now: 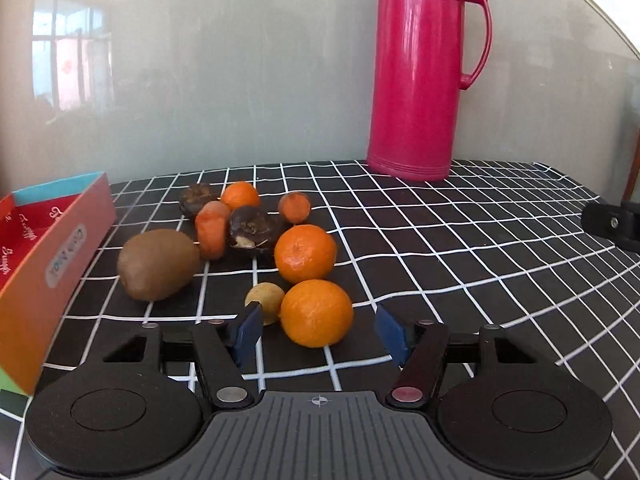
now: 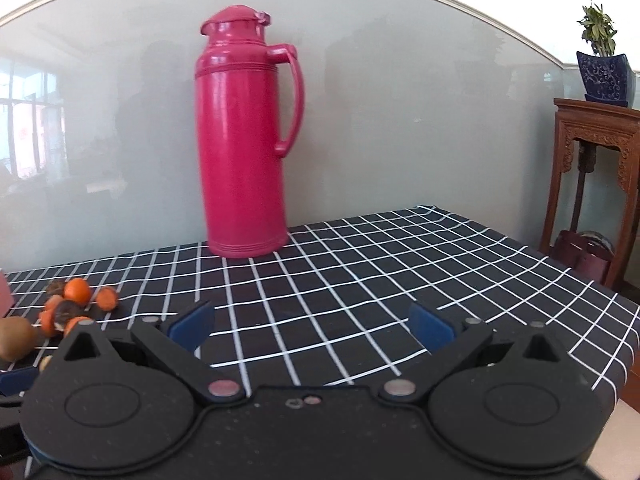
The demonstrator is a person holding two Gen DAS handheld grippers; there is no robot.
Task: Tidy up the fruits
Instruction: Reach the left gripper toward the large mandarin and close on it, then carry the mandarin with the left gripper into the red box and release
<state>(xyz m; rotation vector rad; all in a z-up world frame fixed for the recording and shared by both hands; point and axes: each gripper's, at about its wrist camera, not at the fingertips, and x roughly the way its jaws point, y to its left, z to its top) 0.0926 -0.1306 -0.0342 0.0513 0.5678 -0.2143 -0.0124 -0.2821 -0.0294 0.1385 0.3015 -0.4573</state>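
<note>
Left wrist view: left gripper (image 1: 316, 330), jaws wide, frames the nearest orange (image 1: 316, 313) on the worktop (image 1: 480, 264). Advance, centre it, avoid the longan (image 1: 265, 298), close gently. Right gripper (image 2: 312, 330) idles, jaws wide.

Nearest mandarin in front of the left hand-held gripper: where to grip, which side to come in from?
Grip the nearest mandarin across its widest middle, coming straight forward and low with the left hand-held gripper, whose jaws are open and already flank it. It is round, so the equator probably slips least. Watch the left finger: the small tan fruit sits right against that side.
</note>
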